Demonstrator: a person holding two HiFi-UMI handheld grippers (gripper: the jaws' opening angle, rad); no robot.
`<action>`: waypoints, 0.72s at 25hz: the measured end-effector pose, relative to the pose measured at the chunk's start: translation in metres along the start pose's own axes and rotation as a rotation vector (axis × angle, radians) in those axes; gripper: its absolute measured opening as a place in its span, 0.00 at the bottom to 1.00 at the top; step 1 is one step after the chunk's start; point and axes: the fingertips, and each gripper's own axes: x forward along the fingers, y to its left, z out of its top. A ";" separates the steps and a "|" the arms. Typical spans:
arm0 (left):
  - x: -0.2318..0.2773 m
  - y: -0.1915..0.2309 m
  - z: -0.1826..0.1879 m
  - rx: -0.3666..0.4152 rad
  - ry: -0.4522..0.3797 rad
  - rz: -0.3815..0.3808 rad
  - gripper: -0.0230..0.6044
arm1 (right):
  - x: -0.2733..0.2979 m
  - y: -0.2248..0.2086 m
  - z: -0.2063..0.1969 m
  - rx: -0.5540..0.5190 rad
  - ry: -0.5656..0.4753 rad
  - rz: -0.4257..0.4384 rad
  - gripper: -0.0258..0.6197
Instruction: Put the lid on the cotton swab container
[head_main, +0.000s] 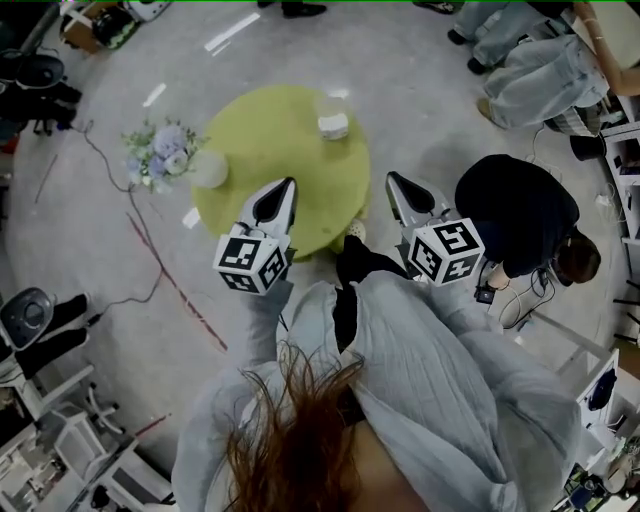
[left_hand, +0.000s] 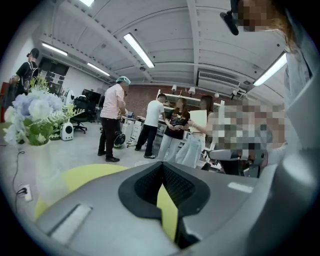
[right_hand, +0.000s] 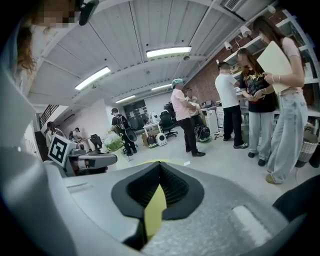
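Observation:
The cotton swab container (head_main: 333, 126), small, white and round, stands near the far edge of the round yellow-green table (head_main: 270, 140). Just beyond it lies a pale glint (head_main: 337, 95); I cannot tell what it is. My left gripper (head_main: 288, 186) hovers over the table's near edge, shut, with nothing held. My right gripper (head_main: 393, 179) is off the table's right rim, also shut and empty. Both gripper views look out level across the room. In each, the left gripper (left_hand: 162, 165) and right gripper (right_hand: 160, 165) meet at the tips. Neither gripper view shows the container.
A white vase (head_main: 210, 170) with pale flowers (head_main: 158, 150) stands at the table's left edge, close beside my left gripper (left_hand: 30, 115). A person in a dark top (head_main: 520, 215) crouches right of the table. A red cable (head_main: 170, 275) runs over the floor. Several people (left_hand: 114, 122) stand further off.

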 end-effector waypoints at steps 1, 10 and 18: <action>0.007 0.003 0.003 -0.002 0.000 0.005 0.07 | 0.005 -0.004 0.003 -0.001 0.005 0.006 0.04; 0.058 0.029 0.019 -0.012 0.025 0.038 0.07 | 0.054 -0.040 0.028 -0.010 0.045 0.048 0.04; 0.098 0.065 0.018 0.022 0.095 0.071 0.07 | 0.087 -0.061 0.031 -0.013 0.086 0.085 0.04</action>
